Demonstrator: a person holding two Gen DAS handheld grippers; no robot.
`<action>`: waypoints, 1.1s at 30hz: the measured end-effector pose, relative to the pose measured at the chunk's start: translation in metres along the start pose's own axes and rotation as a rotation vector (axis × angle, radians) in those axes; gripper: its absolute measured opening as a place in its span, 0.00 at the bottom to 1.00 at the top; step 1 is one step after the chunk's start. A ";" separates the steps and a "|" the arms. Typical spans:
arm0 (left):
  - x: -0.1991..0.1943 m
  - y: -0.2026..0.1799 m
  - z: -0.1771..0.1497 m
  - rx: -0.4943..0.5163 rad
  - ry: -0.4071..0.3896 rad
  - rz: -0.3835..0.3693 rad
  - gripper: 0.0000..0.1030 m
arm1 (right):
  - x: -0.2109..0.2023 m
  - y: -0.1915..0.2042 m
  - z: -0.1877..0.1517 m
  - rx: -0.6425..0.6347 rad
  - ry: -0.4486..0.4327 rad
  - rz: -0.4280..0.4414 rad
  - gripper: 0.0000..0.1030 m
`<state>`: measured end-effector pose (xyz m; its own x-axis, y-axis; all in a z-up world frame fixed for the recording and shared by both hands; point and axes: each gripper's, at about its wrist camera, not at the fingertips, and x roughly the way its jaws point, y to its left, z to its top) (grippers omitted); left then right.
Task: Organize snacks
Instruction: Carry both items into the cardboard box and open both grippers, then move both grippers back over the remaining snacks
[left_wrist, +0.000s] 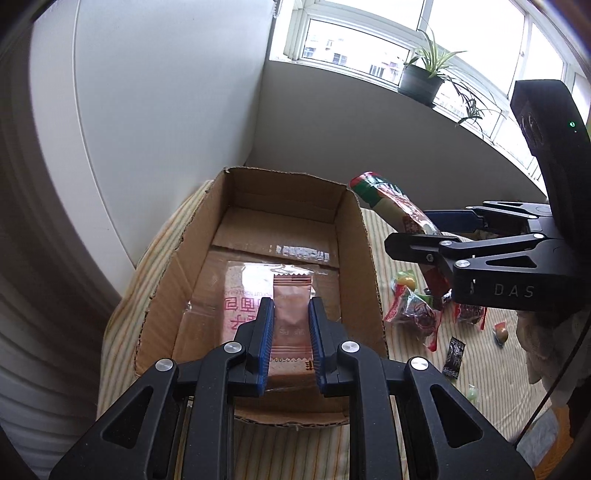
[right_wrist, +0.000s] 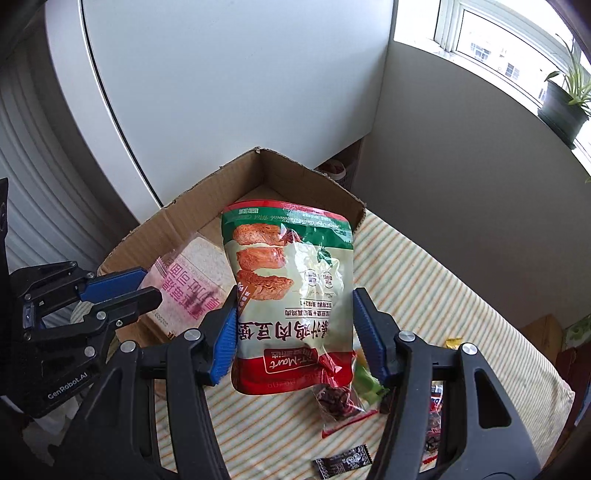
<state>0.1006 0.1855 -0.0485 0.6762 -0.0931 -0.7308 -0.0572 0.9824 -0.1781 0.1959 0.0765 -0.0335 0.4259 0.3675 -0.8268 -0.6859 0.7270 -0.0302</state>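
The left gripper (left_wrist: 291, 332) is clamped on a pink sachet (left_wrist: 291, 314), whose long axis runs straight ahead along the fingers, its crimped far end pointing into the box (left_wrist: 369, 266). The right gripper (right_wrist: 295, 332) is clamped on a bag (right_wrist: 291, 295) of red, green and cream print; the bag's long axis also runs forward along the fingers, green top edge away from the camera and red bottom edge nearest, and the left view shows it tilted up, top toward the box's right wall. Both packs hang above the striped cloth (right_wrist: 424, 295) at the box's near side. The box stands open-topped, its near wall torn and low, its far corner close to the white wall (right_wrist: 240, 92). 1 clear pack with pink print (left_wrist: 243, 295) lies flat on the box floor, leaving bare cardboard behind it. On the cloth to the right lie loose small snacks (left_wrist: 417, 314), including a black sachet (right_wrist: 341, 463). Farther off, a potted plant (left_wrist: 421, 79) sits on the windowsill.
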 end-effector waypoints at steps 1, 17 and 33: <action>0.001 0.002 0.000 -0.003 0.000 0.001 0.17 | 0.004 0.003 0.003 -0.008 0.004 -0.002 0.58; 0.012 0.016 0.003 -0.020 0.016 -0.004 0.18 | 0.035 0.015 0.024 -0.030 0.030 -0.001 0.71; 0.007 0.021 0.004 -0.049 0.003 -0.006 0.39 | 0.022 0.013 0.027 -0.027 -0.005 0.000 0.81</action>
<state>0.1069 0.2057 -0.0547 0.6747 -0.0992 -0.7314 -0.0892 0.9727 -0.2142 0.2118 0.1096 -0.0371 0.4288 0.3701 -0.8242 -0.7016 0.7111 -0.0457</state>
